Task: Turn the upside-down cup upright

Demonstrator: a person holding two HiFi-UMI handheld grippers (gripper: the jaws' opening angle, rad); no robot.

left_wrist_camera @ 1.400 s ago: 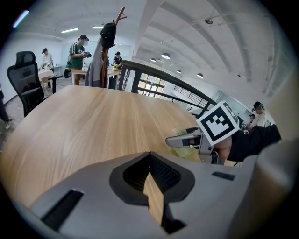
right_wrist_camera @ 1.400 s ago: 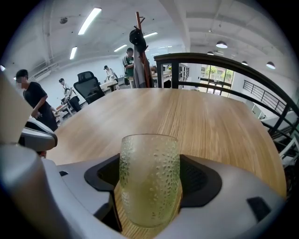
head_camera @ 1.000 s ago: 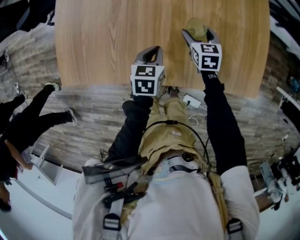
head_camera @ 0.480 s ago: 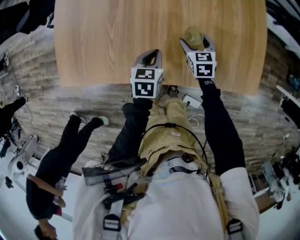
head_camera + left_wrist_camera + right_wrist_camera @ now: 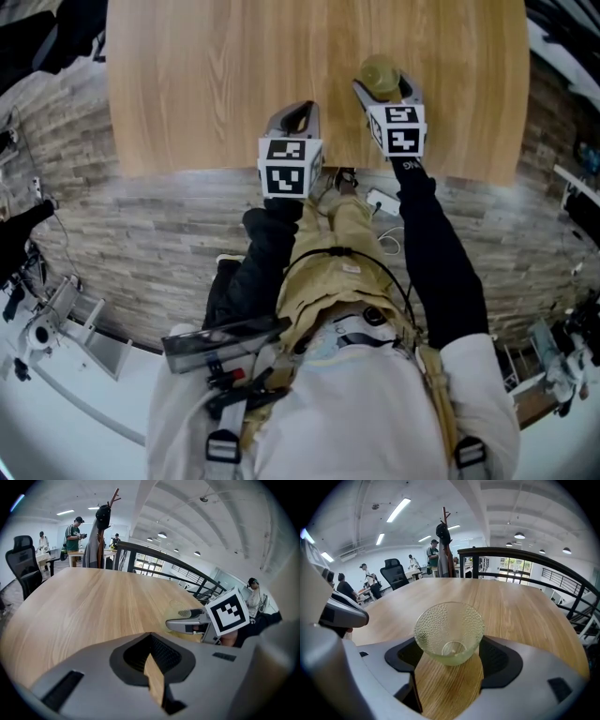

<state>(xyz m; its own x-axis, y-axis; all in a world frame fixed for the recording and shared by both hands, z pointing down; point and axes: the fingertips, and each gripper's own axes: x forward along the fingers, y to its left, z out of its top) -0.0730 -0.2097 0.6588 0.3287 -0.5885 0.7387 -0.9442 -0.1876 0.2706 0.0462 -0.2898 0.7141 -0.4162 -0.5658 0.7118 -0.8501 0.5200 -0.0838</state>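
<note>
A small dimpled pale-green glass cup (image 5: 449, 632) sits between the jaws of my right gripper (image 5: 449, 674), which is shut on it. The cup's mouth tilts up toward the camera and its round base shows through the inside. In the head view the cup (image 5: 380, 75) is at the tip of the right gripper (image 5: 384, 92), over the wooden table (image 5: 206, 75) near its front edge. My left gripper (image 5: 292, 117) rests at the table's front edge, left of the cup, shut with nothing in it. From the left gripper view (image 5: 152, 663), the right gripper (image 5: 187, 623) and the faint cup (image 5: 180, 607) are ahead to the right.
The table's near edge (image 5: 187, 169) runs just below both grippers, with stone-pattern floor (image 5: 150, 244) beyond it. A white plug and cable (image 5: 382, 202) lie on the floor. Office chairs, a coat stand (image 5: 443, 550) and people stand far behind the table.
My right gripper has shifted slightly left and nearer with the cup in it. The left gripper has hardly moved. A person on the floor at the left has walked out of view.
</note>
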